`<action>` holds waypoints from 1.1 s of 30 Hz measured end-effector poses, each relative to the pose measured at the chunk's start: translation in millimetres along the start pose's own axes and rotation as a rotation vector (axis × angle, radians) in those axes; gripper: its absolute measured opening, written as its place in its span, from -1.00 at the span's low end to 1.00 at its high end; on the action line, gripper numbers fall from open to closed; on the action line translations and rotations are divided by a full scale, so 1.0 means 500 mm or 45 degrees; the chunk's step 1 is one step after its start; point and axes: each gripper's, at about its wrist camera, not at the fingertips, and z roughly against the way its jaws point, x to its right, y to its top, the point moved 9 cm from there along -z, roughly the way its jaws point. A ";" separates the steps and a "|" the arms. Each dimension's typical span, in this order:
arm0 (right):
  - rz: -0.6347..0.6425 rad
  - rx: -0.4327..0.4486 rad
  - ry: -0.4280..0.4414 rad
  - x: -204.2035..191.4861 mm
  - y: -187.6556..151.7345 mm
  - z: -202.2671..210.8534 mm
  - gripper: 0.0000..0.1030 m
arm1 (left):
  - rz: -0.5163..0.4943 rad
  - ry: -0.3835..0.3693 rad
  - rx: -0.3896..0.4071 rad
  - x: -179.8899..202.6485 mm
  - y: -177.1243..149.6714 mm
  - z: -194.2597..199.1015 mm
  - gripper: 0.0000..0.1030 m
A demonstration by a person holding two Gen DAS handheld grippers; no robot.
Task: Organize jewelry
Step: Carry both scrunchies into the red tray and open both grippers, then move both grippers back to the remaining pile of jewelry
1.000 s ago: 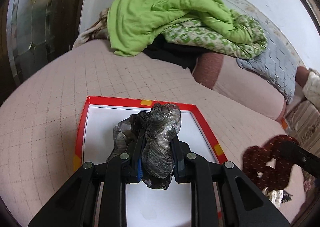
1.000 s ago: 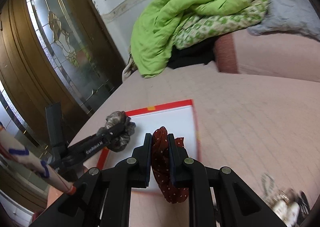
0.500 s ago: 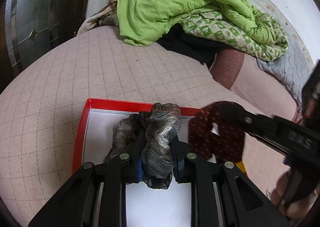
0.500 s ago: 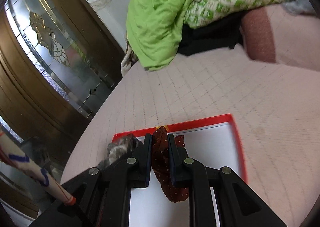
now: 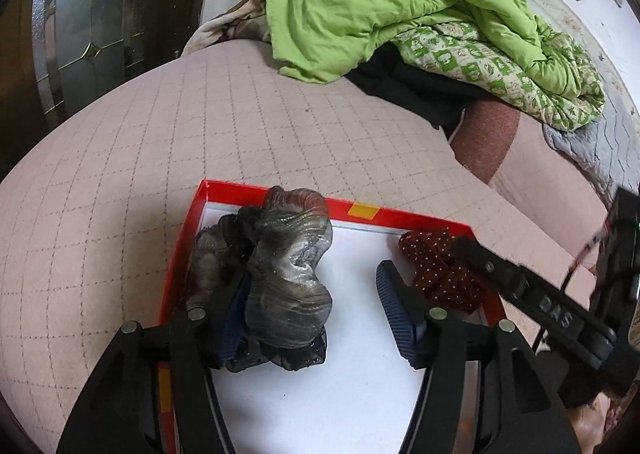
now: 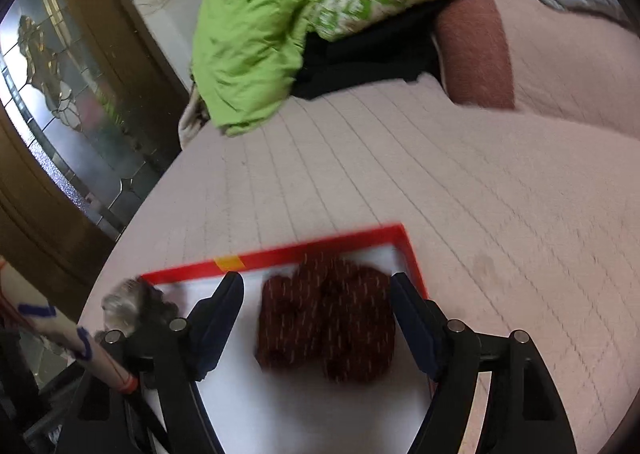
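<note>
Both wrist views close above tray (image 5: 256, 190)

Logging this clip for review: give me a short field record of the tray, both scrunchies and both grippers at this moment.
tray: red-rimmed tray with white floor, on the pink quilted bed
grey scrunchie: grey scrunchie over the tray's left part, draped against the left gripper's left finger
red scrunchie: red dotted scrunchie in the tray's right part, between the right gripper's spread fingers
left gripper: open
right gripper: open
</note>
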 end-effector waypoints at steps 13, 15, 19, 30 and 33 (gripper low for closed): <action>-0.009 -0.002 -0.029 0.013 -0.111 0.125 0.54 | -0.053 0.034 -0.072 -0.009 -0.098 0.068 0.17; -0.015 0.004 -0.018 0.015 -0.138 0.165 0.54 | -0.075 0.019 -0.085 -0.001 -0.122 0.088 0.17; -0.005 -0.004 0.008 0.016 -0.196 0.232 0.54 | -0.113 -0.057 -0.085 0.025 -0.177 0.140 0.18; -0.014 0.227 0.063 0.079 -0.227 0.512 0.55 | -0.213 -0.137 0.150 0.111 -0.212 0.307 0.32; -0.041 0.273 0.008 0.135 -0.231 0.571 0.55 | -0.270 -0.126 0.197 0.143 -0.216 0.337 0.39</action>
